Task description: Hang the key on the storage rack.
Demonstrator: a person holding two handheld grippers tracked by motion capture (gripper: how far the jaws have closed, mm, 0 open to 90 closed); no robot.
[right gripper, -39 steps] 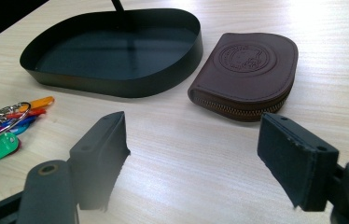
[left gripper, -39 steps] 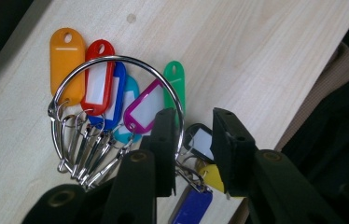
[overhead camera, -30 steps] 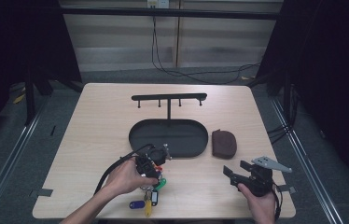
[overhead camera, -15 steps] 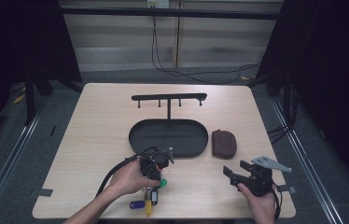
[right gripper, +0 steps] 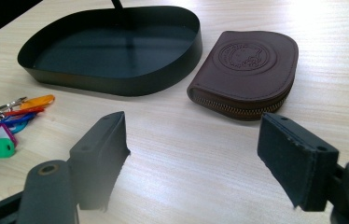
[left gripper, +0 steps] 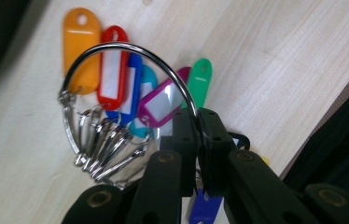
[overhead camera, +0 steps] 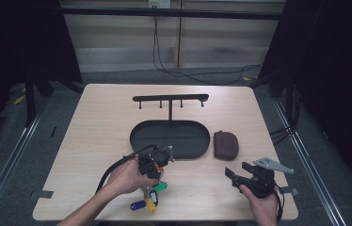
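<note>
The left gripper (left gripper: 199, 140) has just closed on the steel key ring (left gripper: 130, 51), which lies on the table just in front of the black oval tray (overhead camera: 141, 141); pickup looks like the step in hand. Glossy plastic tags (left gripper: 116, 79) fan from the ring. Likely next: lifting it clear, towards the hook rack (overhead camera: 170, 98) standing in the tray. The right gripper (right gripper: 196, 158) hangs wide open, empty, near the brown leather pouch (right gripper: 247, 70) right of the tray.

The right tool (right gripper: 193, 158) hangs low over the pale wooden surface (right gripper: 200, 186), its two black jaws wide apart with nothing between them. Beyond them lies a brown zipped pouch (right gripper: 247, 77), just beside a black oval tray (right gripper: 116, 79). Coloured key tags (right gripper: 9, 123) lie at the left edge.
</note>
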